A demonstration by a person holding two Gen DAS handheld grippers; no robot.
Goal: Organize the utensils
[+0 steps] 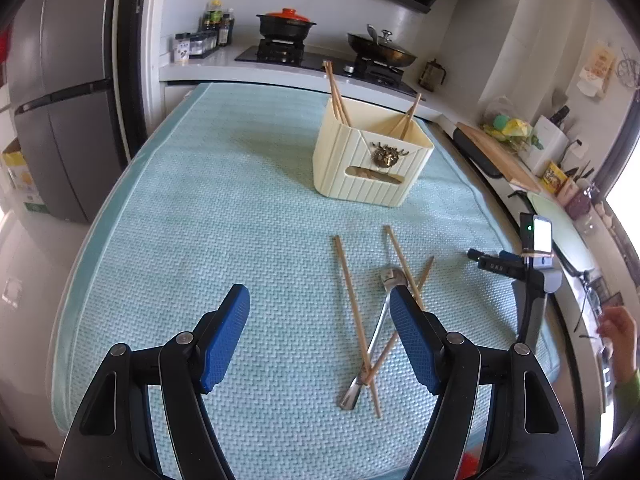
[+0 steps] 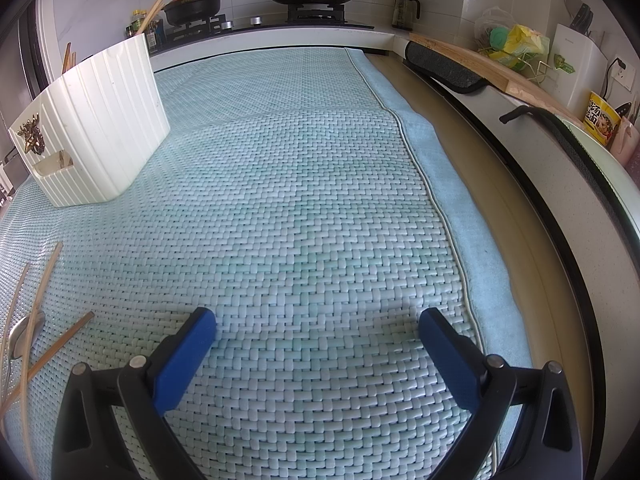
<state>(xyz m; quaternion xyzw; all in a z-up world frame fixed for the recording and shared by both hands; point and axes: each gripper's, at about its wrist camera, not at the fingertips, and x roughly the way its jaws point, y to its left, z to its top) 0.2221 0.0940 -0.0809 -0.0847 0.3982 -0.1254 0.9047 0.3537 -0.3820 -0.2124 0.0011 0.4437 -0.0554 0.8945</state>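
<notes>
Both pairs of jaws stand wide apart with nothing between them: the left gripper (image 1: pixel 320 300) hangs over the woven mat (image 1: pixel 200 200), and the right gripper (image 2: pixel 318 324) hovers low over a bare stretch of the same mat, near its piped edge. The jaws carry blue, finely dimpled pads on black arms. Just beyond the left gripper's right-hand pad lies a loose tangle: a steel spoon (image 1: pixel 374 344) with its bowl toward the holder, crossed over by pale wooden chopsticks (image 1: pixel 352 312) that fan out at angles, one of them lying across the spoon's handle. That pad hides part of the spoon's neck. Farther back on the mat stands a cream ribbed utensil holder (image 1: pixel 370 160), boxy, with a brass ornament on its front and a slot below; more chopsticks lean in it, in two groups. The mat is pale mint, basket-weave, spread over the worktop (image 2: pixel 492 184). Behind it, a hob carries a black pot with an orange lid (image 1: pixel 286 24) and a lidded frying pan (image 1: pixel 380 50); a grey fridge (image 1: pixel 60 100) stands at the left.
</notes>
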